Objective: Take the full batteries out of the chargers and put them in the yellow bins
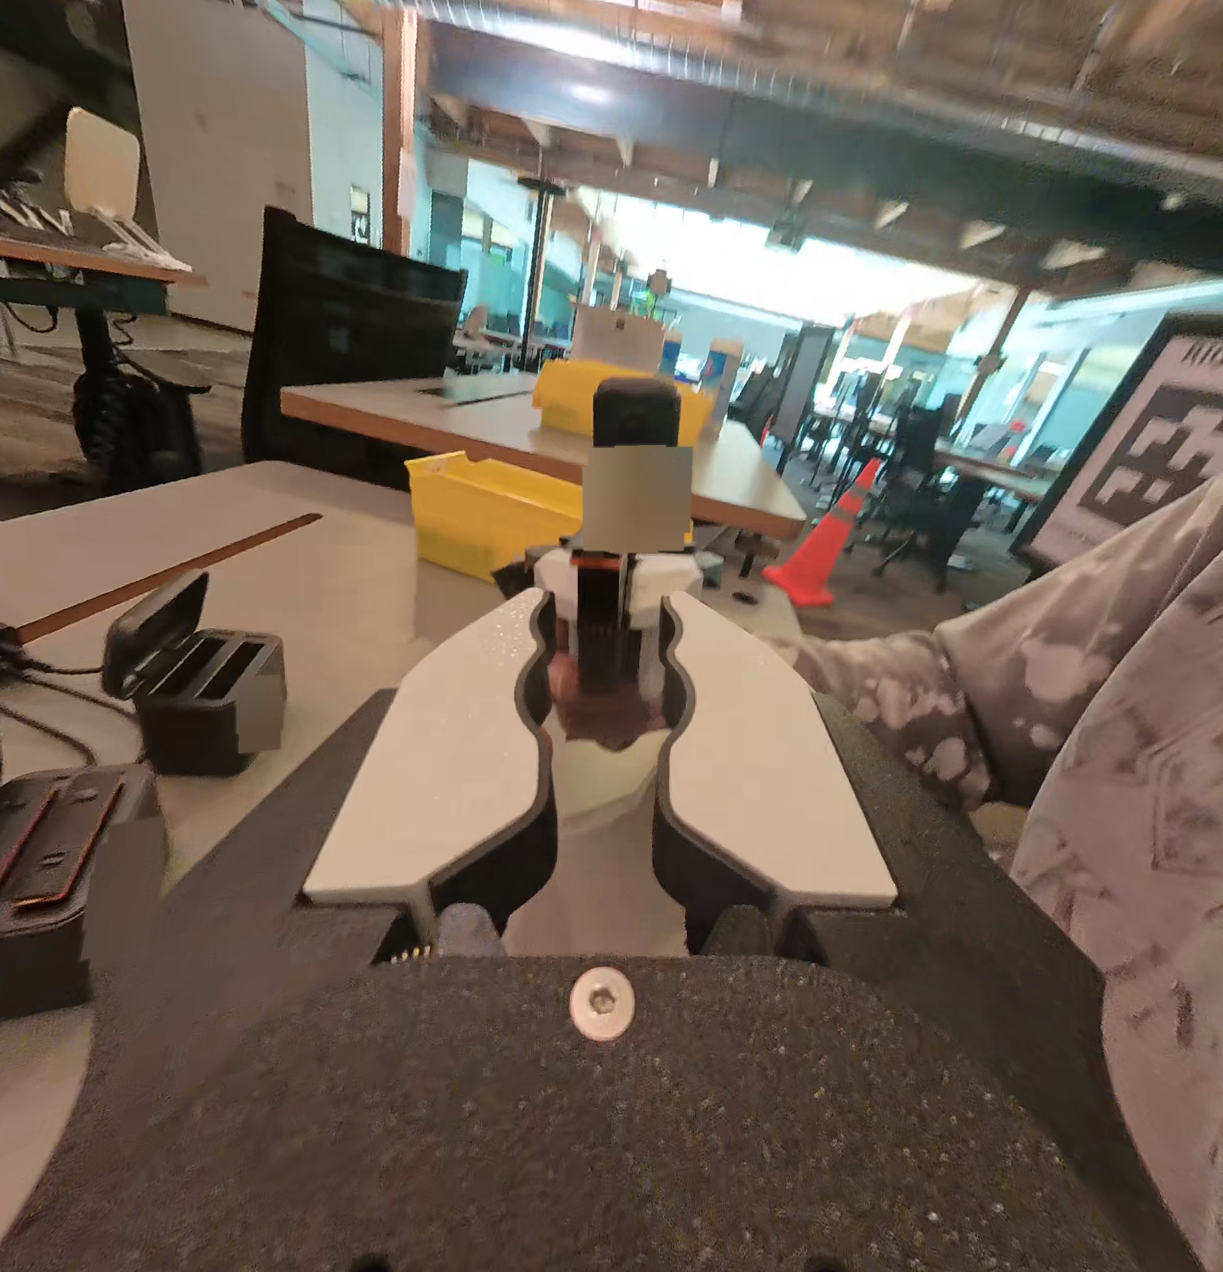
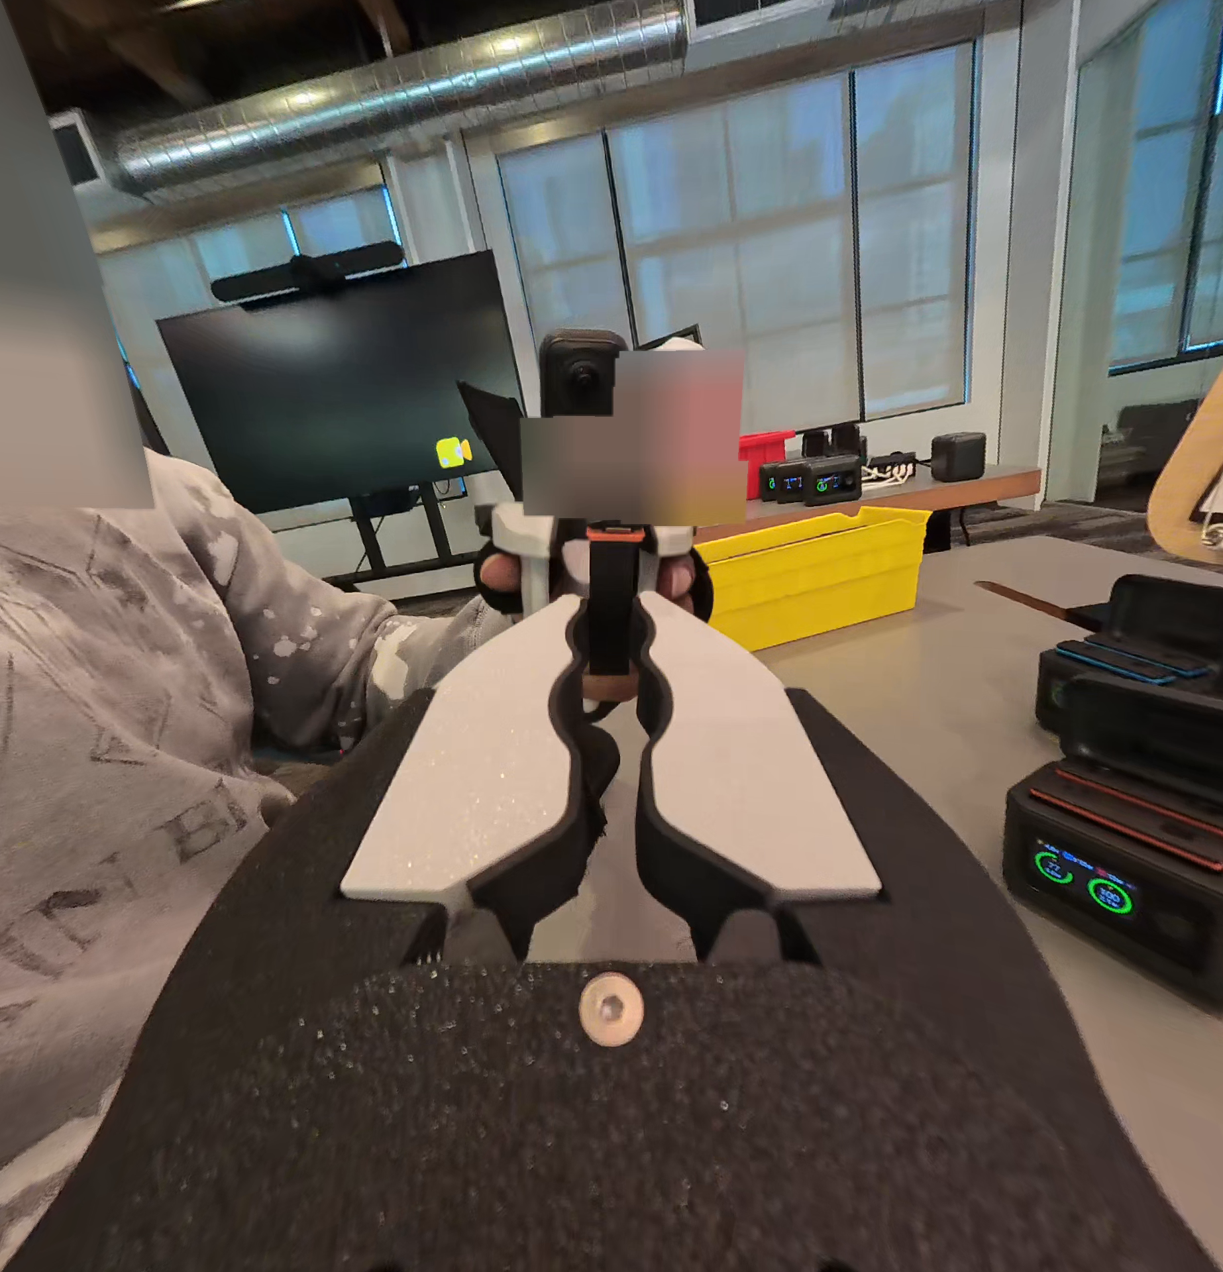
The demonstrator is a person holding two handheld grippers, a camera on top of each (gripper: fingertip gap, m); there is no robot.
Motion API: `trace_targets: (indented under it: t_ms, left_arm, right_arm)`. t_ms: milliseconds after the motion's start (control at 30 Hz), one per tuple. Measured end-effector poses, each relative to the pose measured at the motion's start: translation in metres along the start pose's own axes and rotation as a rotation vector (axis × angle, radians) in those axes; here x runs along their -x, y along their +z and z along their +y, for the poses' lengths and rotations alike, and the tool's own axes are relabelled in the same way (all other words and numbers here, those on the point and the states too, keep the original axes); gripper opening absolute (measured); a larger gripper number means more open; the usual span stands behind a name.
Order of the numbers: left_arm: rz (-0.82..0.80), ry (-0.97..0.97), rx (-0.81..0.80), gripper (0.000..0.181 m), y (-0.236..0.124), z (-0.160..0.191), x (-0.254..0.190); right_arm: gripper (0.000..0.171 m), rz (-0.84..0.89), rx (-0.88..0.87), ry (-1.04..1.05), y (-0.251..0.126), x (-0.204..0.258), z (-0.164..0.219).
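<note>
Item one, my left gripper (image 1: pixel 605 606): jaws a little apart, nothing between them, raised off the table (image 1: pixel 333 606) and facing my other tool. Item two, my right gripper (image 2: pixel 612 606): the same, parted and empty. Nearest, just right of the right tool, a black charger (image 2: pixel 1132 853) holding orange-edged batteries (image 2: pixel 1139 812), its front display lit with green rings. Behind it, a second charger (image 2: pixel 1111 674) with blue-edged batteries. Left of the left tool, a lidded charger (image 1: pixel 196 674) stands open; its slots look dark and I cannot tell whether they are filled. Ahead of both tools, past the tips, the yellow bin (image 2: pixel 815 578) sits on the table; a further yellow bin (image 1: pixel 567 399) lies on the next desk. Farthest: an orange cone (image 1: pixel 822 544) and a dark screen (image 2: pixel 340 385). Risks, as I judge them: the tools face each other closely and could knock together on turning toward the chargers; a slim battery gripped off-centre could slip, and pulling a partly charged one would be a mistake. Writing: display figures and a patterned marker board are present; no brand is legible.
</note>
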State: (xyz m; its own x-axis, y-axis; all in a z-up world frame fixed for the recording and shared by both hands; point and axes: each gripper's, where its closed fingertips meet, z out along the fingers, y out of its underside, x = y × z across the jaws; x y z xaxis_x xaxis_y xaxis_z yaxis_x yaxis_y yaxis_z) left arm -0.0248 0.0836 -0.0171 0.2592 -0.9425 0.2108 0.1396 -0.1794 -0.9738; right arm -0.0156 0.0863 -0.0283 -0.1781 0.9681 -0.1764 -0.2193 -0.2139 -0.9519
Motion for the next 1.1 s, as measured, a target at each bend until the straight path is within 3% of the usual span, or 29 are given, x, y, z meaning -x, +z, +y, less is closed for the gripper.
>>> trace_targets:
  t_ms: [67, 233, 367, 567, 667, 767, 933, 1100]
  left_arm:
    - [-0.004, -0.012, 0.007, 0.011, 0.004, 0.003, 0.001]
    - [-0.027, 0.080, 0.070, 0.011, 0.001, 0.013, 0.001]
    - [-0.068, 0.184, 0.180, 0.011, -0.003, 0.034, 0.005]
    - [-0.085, 0.282, 0.308, 0.011, -0.001, 0.062, 0.006]
    - [-0.100, 0.315, 0.352, 0.011, 0.001, 0.071, 0.007]
    - [-0.094, 0.322, 0.369, 0.011, 0.002, 0.076, 0.005]
    - [-0.105, 0.307, 0.363, 0.012, 0.004, 0.077, 0.005]
    - [-0.180, 0.251, 0.327, 0.023, -0.002, 0.076, 0.023]
  right_arm:
    - [0.010, -0.013, 0.007, 0.011, 0.002, 0.001, 0.004]
    - [0.011, -0.016, 0.101, 0.008, 0.002, 0.000, 0.014]
    - [0.029, 0.092, 0.377, -0.146, -0.008, -0.012, 0.026]
    - [0.030, 0.126, 0.764, -0.363, -0.012, -0.007, 0.050]
    - [0.028, 0.100, 0.837, -0.392, -0.009, -0.003, 0.060]
    - [0.016, 0.109, 0.905, -0.434, -0.012, -0.005, 0.067]
    - [0.015, 0.086, 0.918, -0.424, -0.016, -0.005, 0.067]
    - [0.015, 0.134, 1.055, -0.484, -0.041, -0.035, 0.046]
